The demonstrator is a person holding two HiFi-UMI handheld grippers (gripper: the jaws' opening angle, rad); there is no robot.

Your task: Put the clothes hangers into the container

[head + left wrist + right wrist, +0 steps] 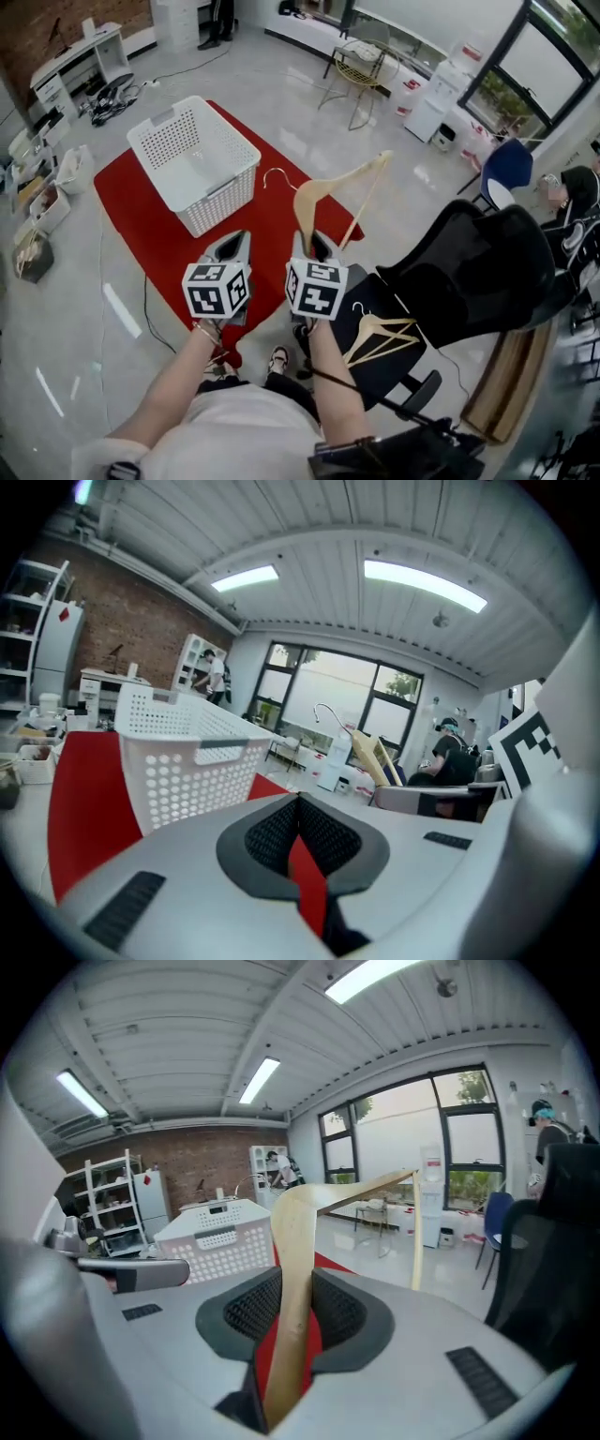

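Observation:
A white perforated basket [192, 159] stands on a red mat [141, 225]; it also shows in the left gripper view [178, 752] and the right gripper view [225, 1232]. My right gripper [314, 241] [295, 1274] is shut on one arm of a wooden hanger [333, 187] [300, 1222], held up in the air to the right of the basket with its metal hook towards the basket. My left gripper [234, 241] [298, 801] hangs beside it, its pads together at the tips and nothing between them. A second wooden hanger [380, 337] lies on the seat of a black office chair [478, 272].
The black chair is close on my right. A wire-frame chair [361, 66] and a blue chair [506, 169] stand farther back. A person [577, 202] sits at the far right. Shelves and boxes [42, 187] line the left wall, and a cable crosses the grey floor.

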